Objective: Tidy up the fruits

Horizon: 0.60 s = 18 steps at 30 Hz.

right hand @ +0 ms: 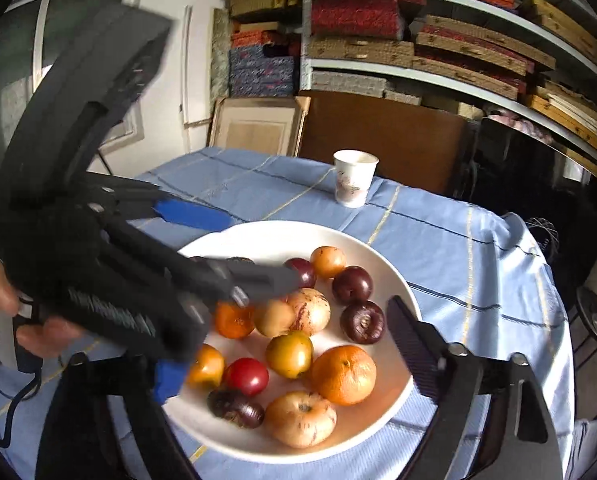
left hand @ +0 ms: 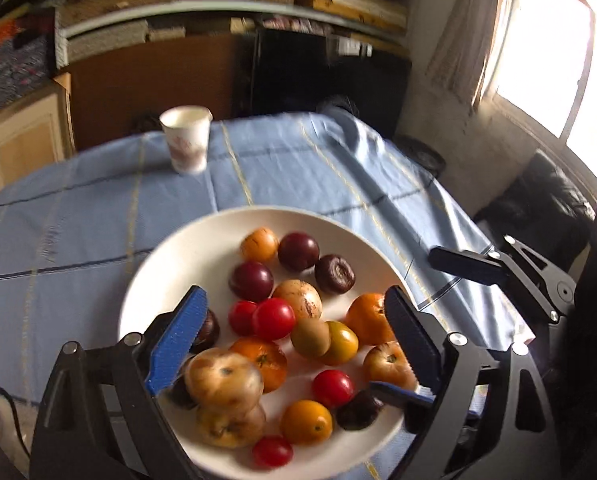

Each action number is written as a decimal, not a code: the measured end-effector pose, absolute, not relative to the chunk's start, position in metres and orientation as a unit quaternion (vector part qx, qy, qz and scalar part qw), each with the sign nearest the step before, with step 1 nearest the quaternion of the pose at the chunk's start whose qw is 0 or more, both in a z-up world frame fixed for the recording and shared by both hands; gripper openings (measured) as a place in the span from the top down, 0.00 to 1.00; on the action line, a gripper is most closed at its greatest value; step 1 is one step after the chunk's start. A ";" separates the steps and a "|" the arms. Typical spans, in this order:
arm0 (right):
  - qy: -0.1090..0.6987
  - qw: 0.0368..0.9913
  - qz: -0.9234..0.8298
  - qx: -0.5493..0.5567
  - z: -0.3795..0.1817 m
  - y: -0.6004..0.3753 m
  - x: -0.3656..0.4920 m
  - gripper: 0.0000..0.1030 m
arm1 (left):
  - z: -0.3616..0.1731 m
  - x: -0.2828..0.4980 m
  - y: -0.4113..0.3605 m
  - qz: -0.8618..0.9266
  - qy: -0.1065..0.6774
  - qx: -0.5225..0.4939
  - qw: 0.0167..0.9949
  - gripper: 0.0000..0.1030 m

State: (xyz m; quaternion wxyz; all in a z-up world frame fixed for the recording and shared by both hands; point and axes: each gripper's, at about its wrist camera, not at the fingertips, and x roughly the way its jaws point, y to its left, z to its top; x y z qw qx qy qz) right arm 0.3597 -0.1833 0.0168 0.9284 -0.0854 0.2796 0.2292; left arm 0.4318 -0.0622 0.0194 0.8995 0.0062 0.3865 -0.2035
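A white plate (left hand: 170, 264) on the blue tablecloth holds several mixed fruits: red tomatoes (left hand: 273, 318), dark plums (left hand: 298, 251), oranges (left hand: 368, 318), yellow fruits and speckled pale melons (left hand: 224, 378). My left gripper (left hand: 294, 300) is open just above the plate, its blue fingers either side of the pile. My right gripper (right hand: 282, 344) is open over the plate's near edge; its left finger is hidden behind the left tool (right hand: 138, 280), which crosses that view. The plate (right hand: 282, 236) and an orange (right hand: 343, 374) also show there.
A paper cup (left hand: 187, 138) stands upright at the table's far side, also in the right wrist view (right hand: 353, 178). Shelves of stacked mats, a brown board and a dark chair stand behind the table. A window is at the right.
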 end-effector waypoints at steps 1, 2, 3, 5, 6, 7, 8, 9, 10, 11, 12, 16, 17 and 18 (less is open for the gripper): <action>0.278 0.930 0.225 -0.082 0.020 -0.186 0.353 0.04 | 0.026 0.425 -0.059 -0.194 0.377 0.001 0.905 0.10; 0.277 0.932 0.221 -0.078 0.023 -0.189 0.343 0.04 | 0.031 0.419 -0.056 -0.186 0.370 -0.001 0.910 0.07; 0.279 0.932 0.217 -0.077 0.026 -0.191 0.336 0.04 | 0.040 0.407 -0.052 -0.172 0.355 -0.002 0.919 0.05; 0.286 0.933 0.207 -0.076 0.029 -0.195 0.316 0.04 | 0.051 0.387 -0.046 -0.155 0.335 0.002 0.930 0.05; 0.290 0.933 0.202 -0.073 0.030 -0.197 0.309 0.03 | 0.057 0.372 -0.042 -0.142 0.323 0.003 0.936 0.05; 0.296 0.932 0.199 -0.070 0.029 -0.198 0.303 0.03 | 0.061 0.361 -0.039 -0.134 0.316 0.002 0.939 0.05; 0.309 0.928 0.197 -0.067 0.028 -0.199 0.293 0.04 | 0.064 0.347 -0.035 -0.123 0.310 0.003 0.943 0.05; 0.321 0.924 0.199 -0.064 0.025 -0.199 0.286 0.04 | 0.066 0.332 -0.032 -0.113 0.306 0.004 0.945 0.05; 0.330 0.921 0.200 -0.061 0.023 -0.200 0.279 0.04 | 0.067 0.322 -0.029 -0.108 0.304 0.004 0.946 0.05; 0.334 0.920 0.195 -0.059 0.022 -0.201 0.267 0.04 | 0.067 0.310 -0.027 -0.102 0.303 0.005 0.947 0.05; 0.332 0.922 0.189 -0.061 0.021 -0.201 0.256 0.04 | 0.066 0.299 -0.025 -0.098 0.303 0.006 0.948 0.05; 0.314 0.934 0.155 -0.076 0.023 -0.201 0.213 0.04 | 0.057 0.252 -0.021 -0.068 0.310 0.023 0.948 0.05; 0.312 0.936 0.146 -0.077 0.025 -0.202 0.203 0.04 | 0.054 0.243 -0.021 -0.067 0.313 0.026 0.947 0.05; 0.310 0.937 0.141 -0.077 0.026 -0.202 0.196 0.04 | 0.051 0.232 -0.021 -0.067 0.314 0.030 0.947 0.05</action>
